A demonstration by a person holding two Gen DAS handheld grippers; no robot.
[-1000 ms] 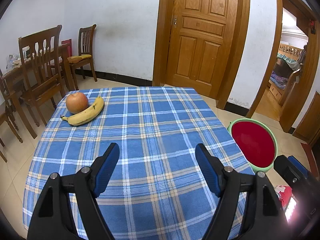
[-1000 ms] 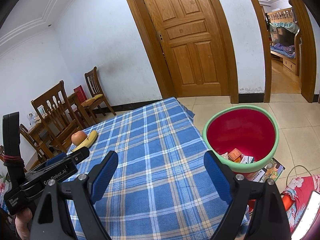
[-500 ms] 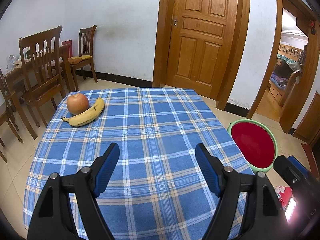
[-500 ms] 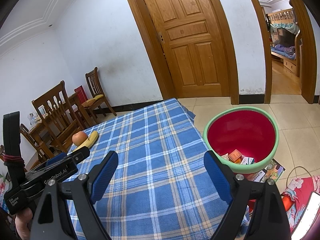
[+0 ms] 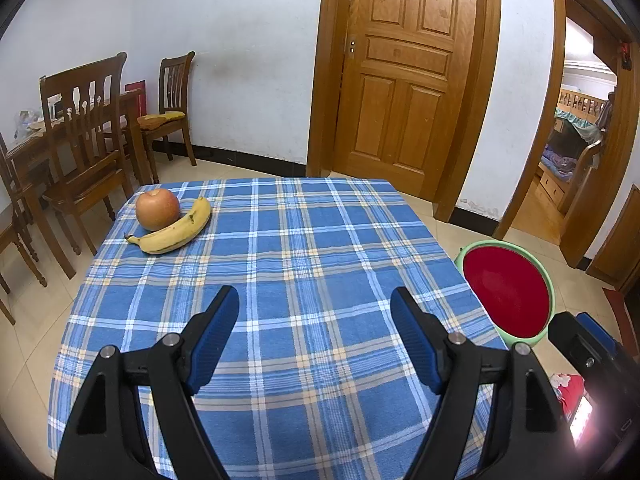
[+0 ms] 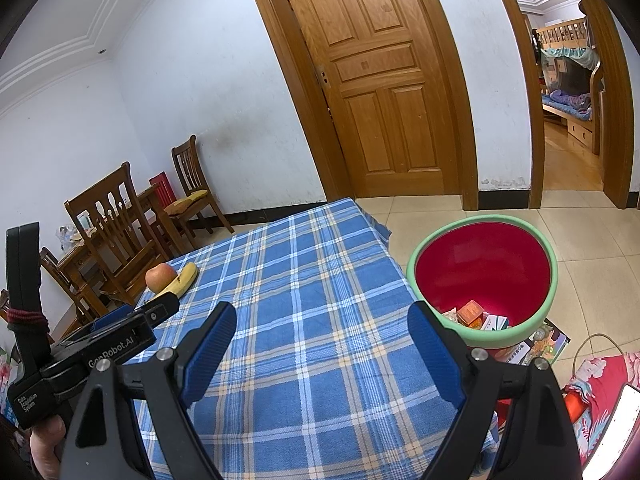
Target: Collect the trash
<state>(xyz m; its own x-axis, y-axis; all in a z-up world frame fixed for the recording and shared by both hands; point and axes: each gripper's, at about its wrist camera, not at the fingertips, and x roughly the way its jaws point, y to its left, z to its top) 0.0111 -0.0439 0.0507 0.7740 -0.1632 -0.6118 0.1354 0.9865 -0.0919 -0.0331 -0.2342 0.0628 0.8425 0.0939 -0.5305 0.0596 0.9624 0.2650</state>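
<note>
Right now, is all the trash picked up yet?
It looks nearly done. Small boxes already sit in the red bin. Both claws, left and right, are open and empty. On the tablecloth only an apple and a banana remain, and those don't look like trash.

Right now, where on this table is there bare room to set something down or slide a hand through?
Nearly all of the checked cloth is bare: the whole near half under both open claws, the middle, and the side toward the bin. Only the far left corner is taken, where the apple and the banana lie touching. The bin already holds a few boxes.
</note>
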